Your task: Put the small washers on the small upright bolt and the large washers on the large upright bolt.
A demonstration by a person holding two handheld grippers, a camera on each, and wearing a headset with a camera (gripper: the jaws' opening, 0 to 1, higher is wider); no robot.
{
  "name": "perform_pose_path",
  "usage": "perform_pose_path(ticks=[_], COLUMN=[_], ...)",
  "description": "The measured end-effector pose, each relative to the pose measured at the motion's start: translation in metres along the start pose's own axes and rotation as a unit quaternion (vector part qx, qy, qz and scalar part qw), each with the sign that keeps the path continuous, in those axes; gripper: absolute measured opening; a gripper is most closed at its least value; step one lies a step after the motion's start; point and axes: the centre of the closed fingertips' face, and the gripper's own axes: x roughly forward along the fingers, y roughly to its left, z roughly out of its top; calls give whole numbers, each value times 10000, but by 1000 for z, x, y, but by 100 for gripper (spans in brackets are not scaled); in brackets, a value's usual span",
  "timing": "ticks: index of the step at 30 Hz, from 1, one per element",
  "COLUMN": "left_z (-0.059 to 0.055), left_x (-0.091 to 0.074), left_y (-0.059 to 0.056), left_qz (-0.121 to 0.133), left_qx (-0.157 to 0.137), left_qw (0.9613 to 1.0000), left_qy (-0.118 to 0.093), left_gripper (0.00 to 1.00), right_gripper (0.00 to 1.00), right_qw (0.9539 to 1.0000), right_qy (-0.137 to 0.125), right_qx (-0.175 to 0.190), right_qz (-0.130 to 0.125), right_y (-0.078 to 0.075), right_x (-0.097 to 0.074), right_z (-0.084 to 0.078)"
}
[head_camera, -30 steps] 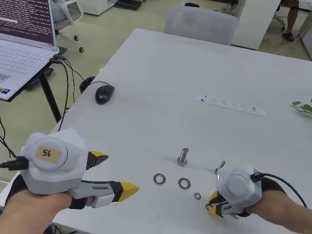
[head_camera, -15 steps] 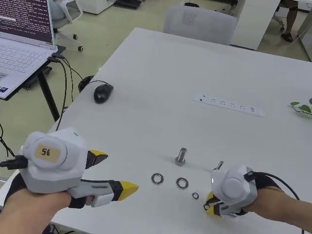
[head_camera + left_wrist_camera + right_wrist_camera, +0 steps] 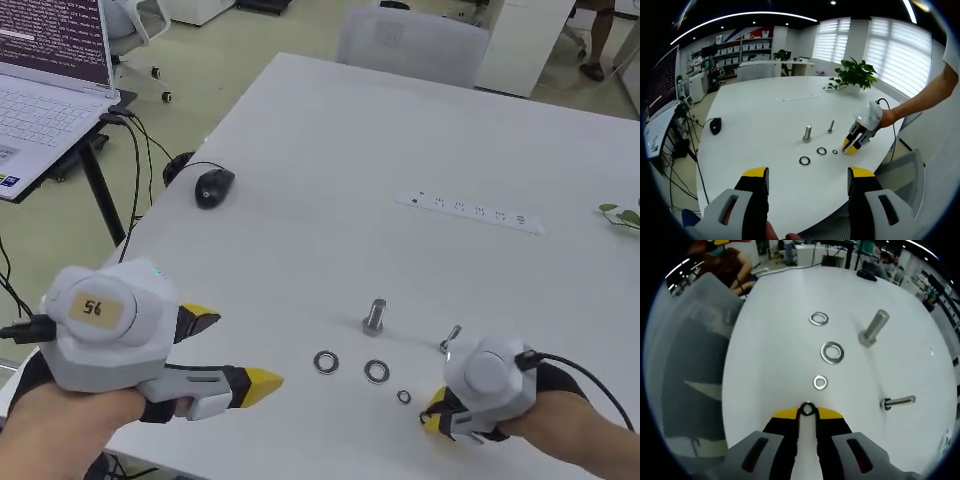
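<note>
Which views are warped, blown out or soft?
Head view: evenly lit, no glare, large bolt crisp. Left gripper view: fisheye bends the table edge, windows blown out. Right gripper view: heavy warp, blurred periphery, small washer at the right tongs tips sharp.

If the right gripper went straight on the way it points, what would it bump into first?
Probably the loose little washer, lying flat on the table just ahead of the right gripper, which is pinching a second washer. Depth is hard to judge, so it might pass above it.
</note>
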Motion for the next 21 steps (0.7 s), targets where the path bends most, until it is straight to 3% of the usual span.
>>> perform_pose_path(ticks=[5, 14, 19, 21], left_z=[1, 3, 4, 4], left_x=[0, 2, 3, 4], left_y=[0, 2, 2, 2], left_qz=[-8, -17, -24, -28], left_qx=[0, -10, -14, -12], left_qw=[10000, 10000, 10000, 10000], left_qy=[-6, -25, -35, -35], left_gripper=[63, 63, 63, 63], right_gripper=[13, 13, 13, 13], right_qw=[9995, 9955, 9915, 9907], right_qy=[-91, -273, -423, -442], right_qx=[256, 617, 745, 788], right_qz=[-149, -664, -979, -1014], right_y=[-12, -60, -88, -93], right_x=[-10, -45, -67, -70], right_z=[-1, 1, 10, 11])
